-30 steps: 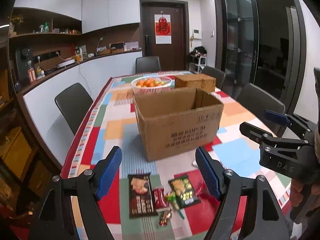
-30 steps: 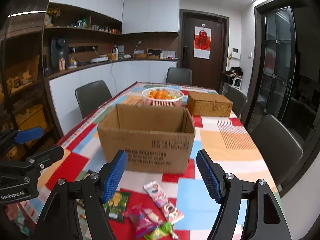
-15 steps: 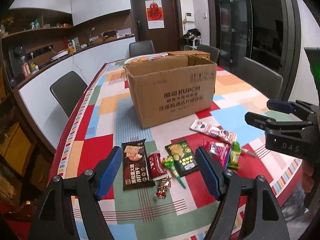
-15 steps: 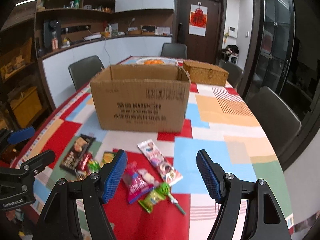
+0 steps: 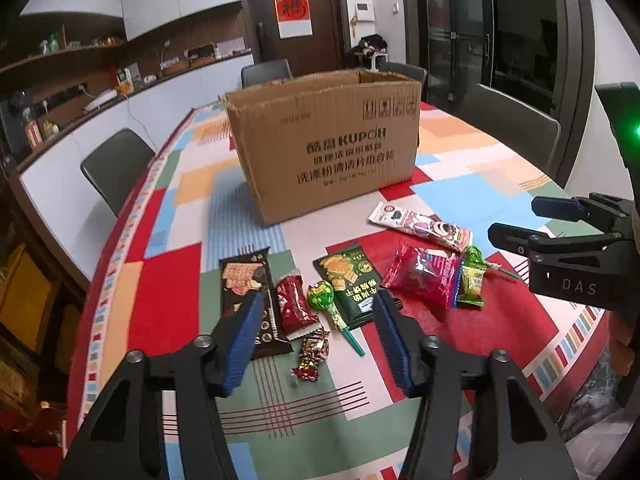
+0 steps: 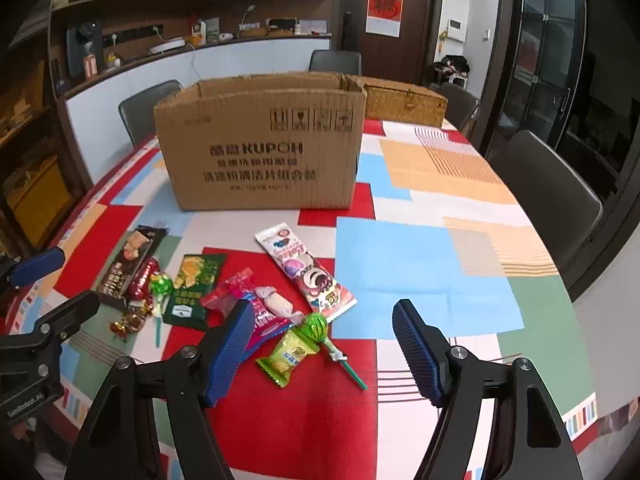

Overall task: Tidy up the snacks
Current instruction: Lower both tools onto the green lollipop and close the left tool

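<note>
While both tools are held above the near end of a table [image 5: 168, 304] covered with a patchwork cloth, nothing is gripped by either. The left gripper [image 5: 316, 334] is seen with its blue pads partly apart and closing; a red packet [image 5: 294, 304], a green lollipop [image 5: 322, 294] and a foil-wrapped candy [image 5: 310, 356] lie on the cloth in the gap between them, untouched. A long dark packet [image 5: 244, 280] is partly hidden behind the left pad, and a dark green packet [image 5: 352, 280] lies by the right pad.

The right gripper [image 6: 320, 344] is held wide open and empty. A pink packet [image 6: 256, 312] is partly covered by its left pad, and a small yellow-green packet [image 6: 290, 354] with a second lollipop [image 6: 316, 326] across it is framed between the pads. A long white and pink packet [image 6: 306, 272] lies just beyond these.

All the snacks are spread in a loose row on the cloth, near the table's front edge. An open cardboard box [image 6: 260, 144] is stood behind them, apart from the snacks, and a woven basket [image 6: 404, 102] is seen behind the box at its right.
</note>
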Demonstrator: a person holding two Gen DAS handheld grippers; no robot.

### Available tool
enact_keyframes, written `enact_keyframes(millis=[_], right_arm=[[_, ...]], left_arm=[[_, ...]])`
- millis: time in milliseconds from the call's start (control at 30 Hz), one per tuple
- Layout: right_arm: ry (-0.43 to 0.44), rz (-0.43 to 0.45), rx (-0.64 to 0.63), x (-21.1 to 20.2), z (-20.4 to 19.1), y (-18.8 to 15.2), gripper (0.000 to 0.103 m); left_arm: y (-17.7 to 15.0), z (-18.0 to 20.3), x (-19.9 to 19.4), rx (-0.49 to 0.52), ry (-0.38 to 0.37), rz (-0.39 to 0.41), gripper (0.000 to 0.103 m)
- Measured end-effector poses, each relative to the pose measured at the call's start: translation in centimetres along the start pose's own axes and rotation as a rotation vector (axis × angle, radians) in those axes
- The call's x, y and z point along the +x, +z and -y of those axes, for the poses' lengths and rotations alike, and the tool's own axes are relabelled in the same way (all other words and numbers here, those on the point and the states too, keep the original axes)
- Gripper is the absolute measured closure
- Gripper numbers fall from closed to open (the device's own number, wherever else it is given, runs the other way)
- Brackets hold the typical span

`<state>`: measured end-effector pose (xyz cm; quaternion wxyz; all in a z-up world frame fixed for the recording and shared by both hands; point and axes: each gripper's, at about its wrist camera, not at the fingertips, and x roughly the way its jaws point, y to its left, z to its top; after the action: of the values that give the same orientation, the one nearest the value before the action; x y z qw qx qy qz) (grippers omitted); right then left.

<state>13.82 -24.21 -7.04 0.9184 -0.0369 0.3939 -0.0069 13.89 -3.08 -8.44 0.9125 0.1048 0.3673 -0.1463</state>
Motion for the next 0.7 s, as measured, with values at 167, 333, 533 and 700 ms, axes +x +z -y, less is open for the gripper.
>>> enact_keyframes(millis=[167, 333, 533, 700], right_arm=[[0.016, -0.050, 0.005, 1.9, 0.0, -0.3, 0.040], [0.038, -0.105, 0.016, 3.8, 0.1, -0.7, 0.051], [0.046, -0.132, 0.023, 5.1, 0.4, -0.8, 0.056], [0.047, -0.153, 0.027, 6.3, 0.6, -0.9, 0.059]], left_arm=[[0.1, -0.1, 2.1, -0.006, -0.007, -0.036, 0.061], [0.2, 0.0, 3.8, 0.002, -0.013, -0.059, 0.065], [0.2, 0.2, 5.6, 0.012, -0.018, -0.084, 0.072], [0.4, 0.2, 6.7, 0.017, -0.016, -0.098, 0.074]])
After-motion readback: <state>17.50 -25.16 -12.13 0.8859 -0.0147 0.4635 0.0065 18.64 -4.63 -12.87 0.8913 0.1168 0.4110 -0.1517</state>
